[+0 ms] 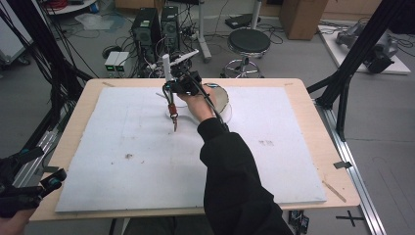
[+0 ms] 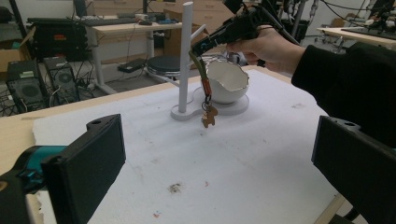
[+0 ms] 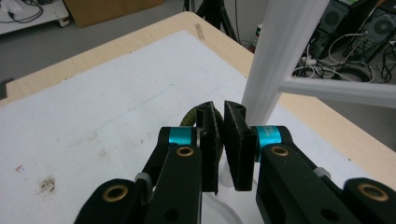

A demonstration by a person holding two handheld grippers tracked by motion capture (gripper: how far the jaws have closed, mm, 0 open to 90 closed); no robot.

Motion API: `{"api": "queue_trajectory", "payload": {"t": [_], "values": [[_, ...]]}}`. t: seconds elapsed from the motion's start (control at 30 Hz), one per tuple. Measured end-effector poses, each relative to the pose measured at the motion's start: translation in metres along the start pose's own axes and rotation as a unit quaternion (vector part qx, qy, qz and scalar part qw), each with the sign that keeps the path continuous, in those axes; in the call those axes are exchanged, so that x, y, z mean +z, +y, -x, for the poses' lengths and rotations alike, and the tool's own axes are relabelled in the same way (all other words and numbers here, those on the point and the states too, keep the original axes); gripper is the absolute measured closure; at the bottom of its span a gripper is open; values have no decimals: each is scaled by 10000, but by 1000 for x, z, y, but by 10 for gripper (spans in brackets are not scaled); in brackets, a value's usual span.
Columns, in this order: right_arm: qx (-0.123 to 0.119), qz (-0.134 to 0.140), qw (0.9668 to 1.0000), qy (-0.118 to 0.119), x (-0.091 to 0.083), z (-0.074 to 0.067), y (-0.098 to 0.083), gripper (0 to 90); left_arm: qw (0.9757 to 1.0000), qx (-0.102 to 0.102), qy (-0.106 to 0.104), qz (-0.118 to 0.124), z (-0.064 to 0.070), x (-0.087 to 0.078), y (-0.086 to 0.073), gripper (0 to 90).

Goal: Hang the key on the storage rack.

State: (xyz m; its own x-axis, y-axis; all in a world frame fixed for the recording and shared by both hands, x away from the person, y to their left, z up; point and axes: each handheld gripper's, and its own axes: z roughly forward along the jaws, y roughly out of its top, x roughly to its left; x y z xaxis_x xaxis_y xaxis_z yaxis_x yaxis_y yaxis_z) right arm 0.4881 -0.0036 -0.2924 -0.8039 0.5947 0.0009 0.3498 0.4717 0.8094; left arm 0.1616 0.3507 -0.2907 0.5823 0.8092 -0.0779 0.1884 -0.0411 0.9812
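We see the right gripper [image 1: 172, 100] clamped on a keychain strap [image 2: 204, 83] (charm dangling) beside the white stand [image 2: 185, 56]; left gripper [image 2: 215, 163] jaws apart.

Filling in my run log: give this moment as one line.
right gripper: shut on keychain strap | charm: hanging beside white stand | left gripper: open, idle

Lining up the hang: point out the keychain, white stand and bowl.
keychain [image 2: 206, 88]: left gripper view, on its orange strap.
white stand [image 2: 185, 56]: left gripper view, on its upright post.
bowl [image 2: 229, 86]: left gripper view, on its outer wall.
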Motion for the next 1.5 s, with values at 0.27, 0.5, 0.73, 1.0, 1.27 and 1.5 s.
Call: {"api": "queue_trajectory", "payload": {"t": [0.27,0.5,0.73,1.0,1.27,1.5], "values": [[77,-38,10000,-26,0,4,-2,848,9999,-45,-71,80,1,-1,1,32],[147,64,9998,85,-2,3,-2,801,10000,-10,-31,71,1,-2,2,32],[287,78,9995,45,-9,7,-2,648,10000,35,-14,21,0,-1,1,32],[688,119,9966,429,-22,12,-4,129,10000,79,19,46,0,-2,2,32],[415,589,9958,573,-55,8,-10,99,9997,172,-119,81,5,5,5,32],[308,632,9953,671,-75,14,-23,98,9998,136,-159,61,2,16,7,32]]}}
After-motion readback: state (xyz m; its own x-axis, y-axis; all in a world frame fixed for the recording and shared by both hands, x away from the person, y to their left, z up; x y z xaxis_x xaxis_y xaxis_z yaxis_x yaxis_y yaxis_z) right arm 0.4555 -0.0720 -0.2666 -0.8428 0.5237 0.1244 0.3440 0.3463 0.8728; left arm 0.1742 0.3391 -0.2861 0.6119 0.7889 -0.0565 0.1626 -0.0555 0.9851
